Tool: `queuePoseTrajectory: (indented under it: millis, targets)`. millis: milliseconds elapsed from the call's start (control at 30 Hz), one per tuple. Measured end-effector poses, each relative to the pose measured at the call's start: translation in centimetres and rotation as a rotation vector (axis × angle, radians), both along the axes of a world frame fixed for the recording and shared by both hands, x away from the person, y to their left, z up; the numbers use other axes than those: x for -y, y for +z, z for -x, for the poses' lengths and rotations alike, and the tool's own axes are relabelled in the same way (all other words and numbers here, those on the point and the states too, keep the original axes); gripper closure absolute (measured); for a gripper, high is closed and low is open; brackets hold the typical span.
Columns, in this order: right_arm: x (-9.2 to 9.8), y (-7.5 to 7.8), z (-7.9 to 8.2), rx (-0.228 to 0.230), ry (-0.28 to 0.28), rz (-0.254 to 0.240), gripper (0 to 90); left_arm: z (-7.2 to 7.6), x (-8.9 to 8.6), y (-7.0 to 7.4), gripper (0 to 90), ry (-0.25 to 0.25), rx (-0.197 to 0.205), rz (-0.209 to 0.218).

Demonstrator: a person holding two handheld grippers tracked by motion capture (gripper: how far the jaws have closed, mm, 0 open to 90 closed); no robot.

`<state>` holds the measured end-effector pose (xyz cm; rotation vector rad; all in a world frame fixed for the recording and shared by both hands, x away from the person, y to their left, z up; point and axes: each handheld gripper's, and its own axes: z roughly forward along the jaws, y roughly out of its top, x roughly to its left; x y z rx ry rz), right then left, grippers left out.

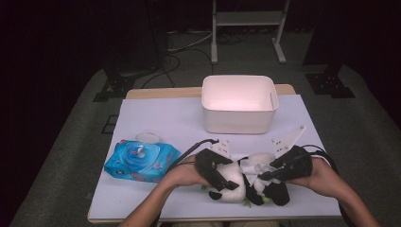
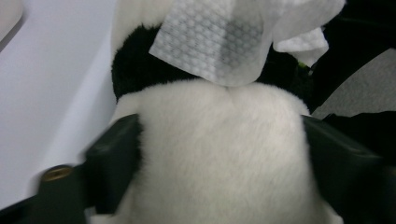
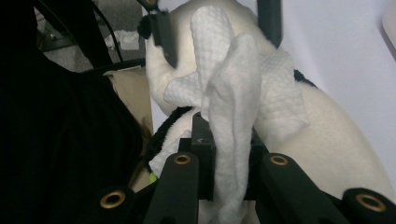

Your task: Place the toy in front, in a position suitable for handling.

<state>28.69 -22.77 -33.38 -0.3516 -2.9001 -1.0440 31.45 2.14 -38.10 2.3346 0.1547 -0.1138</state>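
Your left gripper [image 1: 221, 176] is clamped wide on the panda plush [image 1: 239, 182], jaws pressing both sides of its white head or body, which sits at the near edge of the white table sheet [image 1: 161, 118], between your hands. Your right gripper [image 1: 279, 171] is pinched shut on a white wet wipe [image 3: 236, 107], which drapes against the plush's white fur, just past the black band. In the left gripper view the wipe [image 2: 219, 39] hangs over the panda [image 2: 219, 158]. Blue wipe pack [image 1: 141, 161] lies left of the plush, near it. White bin [image 1: 239, 105] stands behind, well apart.
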Motion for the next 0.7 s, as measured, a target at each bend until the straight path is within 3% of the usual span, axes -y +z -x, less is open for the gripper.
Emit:
queuePoseTrajectory:
  millis: [100, 200, 267, 467, 700]
  targets:
    - [0.0, 0.2, -0.1, 0.003, 0.001, -0.004, 80.8, 0.1, -0.2, 0.4, 41.9, 0.000, 0.045, 0.005]
    - [0.3, 0.9, -0.6, 0.008, -0.001, -0.038, 80.6, -0.4, -0.6, 1.0, 48.6, 0.005, 0.068, 0.028]
    - [0.5, 1.4, -1.0, 0.022, -0.003, -0.042, 80.6, -0.7, -0.6, 1.2, 49.4, 0.009, 0.079, 0.025]
    - [0.1, 2.0, -2.9, 0.032, -0.014, -0.024, 80.6, -1.2, -0.4, 1.8, 49.5, 0.038, 0.180, -0.025]
    - [-0.6, 2.6, -4.3, 0.053, -0.041, -0.047, 80.5, -1.4, -0.8, 2.0, 47.7, 0.033, 0.221, -0.029]
